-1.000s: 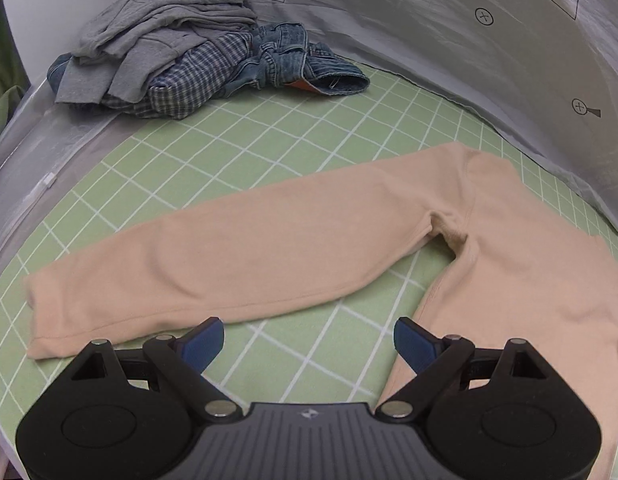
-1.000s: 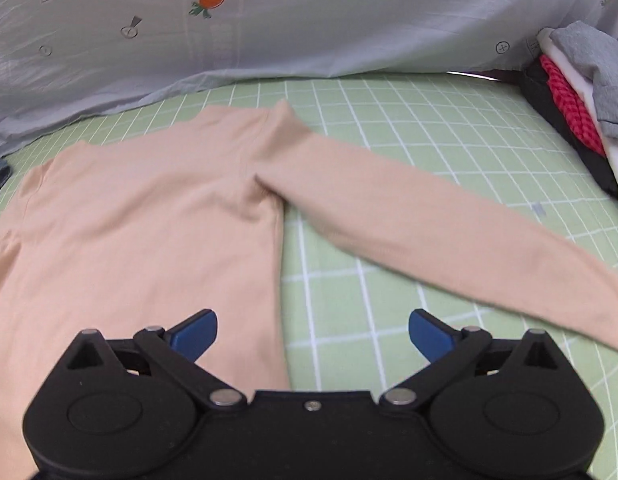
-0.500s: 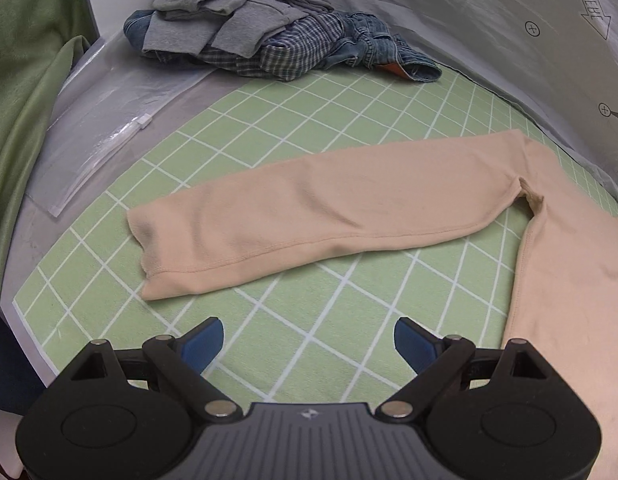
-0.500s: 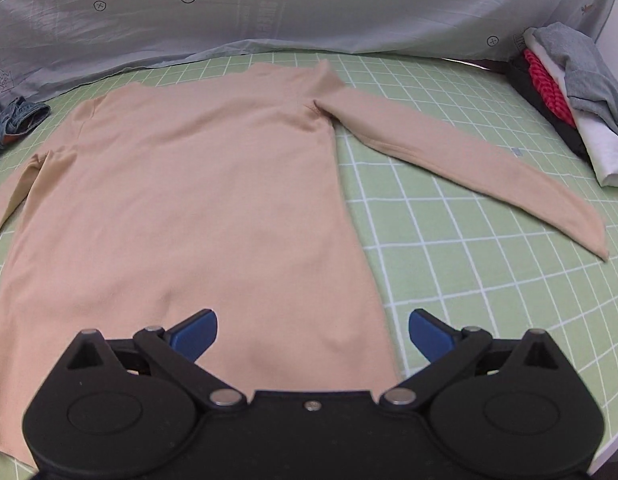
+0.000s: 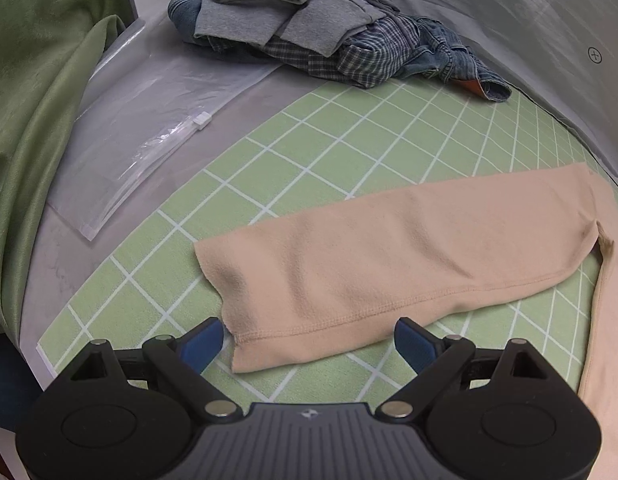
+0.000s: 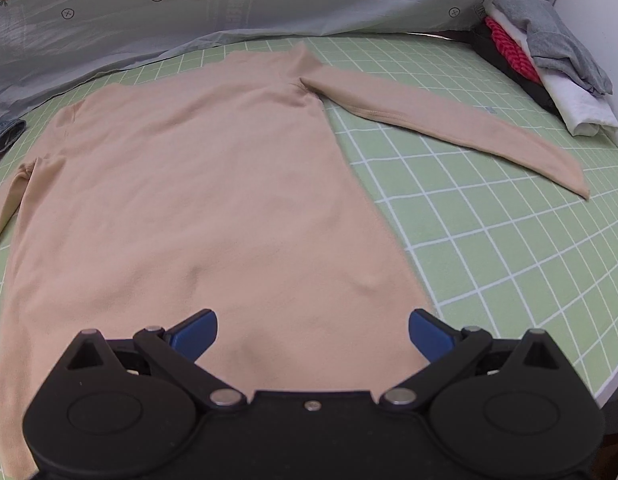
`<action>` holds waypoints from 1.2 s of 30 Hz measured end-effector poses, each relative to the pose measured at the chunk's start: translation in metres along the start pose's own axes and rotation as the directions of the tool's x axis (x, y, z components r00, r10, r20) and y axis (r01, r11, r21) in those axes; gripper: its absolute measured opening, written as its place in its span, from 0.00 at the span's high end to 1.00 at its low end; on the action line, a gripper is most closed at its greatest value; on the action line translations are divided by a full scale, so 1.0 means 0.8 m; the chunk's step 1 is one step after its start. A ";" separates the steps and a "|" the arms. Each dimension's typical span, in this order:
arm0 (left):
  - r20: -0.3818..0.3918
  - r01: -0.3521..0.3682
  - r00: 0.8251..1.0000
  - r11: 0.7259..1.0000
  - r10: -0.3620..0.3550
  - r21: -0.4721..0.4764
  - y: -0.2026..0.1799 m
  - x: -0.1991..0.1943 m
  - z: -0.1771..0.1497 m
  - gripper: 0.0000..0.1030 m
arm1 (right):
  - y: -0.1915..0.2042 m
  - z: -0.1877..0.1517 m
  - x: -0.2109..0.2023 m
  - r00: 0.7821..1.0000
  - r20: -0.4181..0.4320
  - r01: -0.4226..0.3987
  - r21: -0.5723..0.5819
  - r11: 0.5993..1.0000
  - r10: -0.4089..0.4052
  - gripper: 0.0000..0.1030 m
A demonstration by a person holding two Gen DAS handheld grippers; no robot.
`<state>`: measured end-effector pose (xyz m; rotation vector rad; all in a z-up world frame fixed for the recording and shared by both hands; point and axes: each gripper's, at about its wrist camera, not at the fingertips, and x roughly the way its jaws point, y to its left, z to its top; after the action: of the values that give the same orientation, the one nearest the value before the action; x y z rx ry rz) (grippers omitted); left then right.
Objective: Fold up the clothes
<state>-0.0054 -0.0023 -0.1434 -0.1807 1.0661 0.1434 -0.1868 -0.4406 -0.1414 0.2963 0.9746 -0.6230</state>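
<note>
Both views are evenly and brightly lit by soft, diffuse light with no single visible source. Shadows are faint: only a thin dark line runs under the edge of the peach sleeve (image 5: 409, 256) on the green grid mat (image 5: 349, 136). The clear plastic bag (image 5: 149, 132) near the surface's left edge carries mild white glare. Fisheye distortion bends the grid lines strongly toward the frame edges, and the corners vignette to black. The right-wrist view is slightly soft along the peach shirt (image 6: 209, 200) and its right side seam; the centre stays sharp.
</note>
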 end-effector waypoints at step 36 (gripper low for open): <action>-0.063 0.565 0.815 0.763 -0.577 0.314 -0.312 -0.066 -0.027 0.81 | -0.071 0.095 0.073 0.999 0.004 -0.037 0.052 0.998 0.037 0.01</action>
<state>0.0014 -0.2518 -0.0876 -0.2016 0.9385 -0.5822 -0.1462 -0.5442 -0.1475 0.3586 0.9490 -0.6157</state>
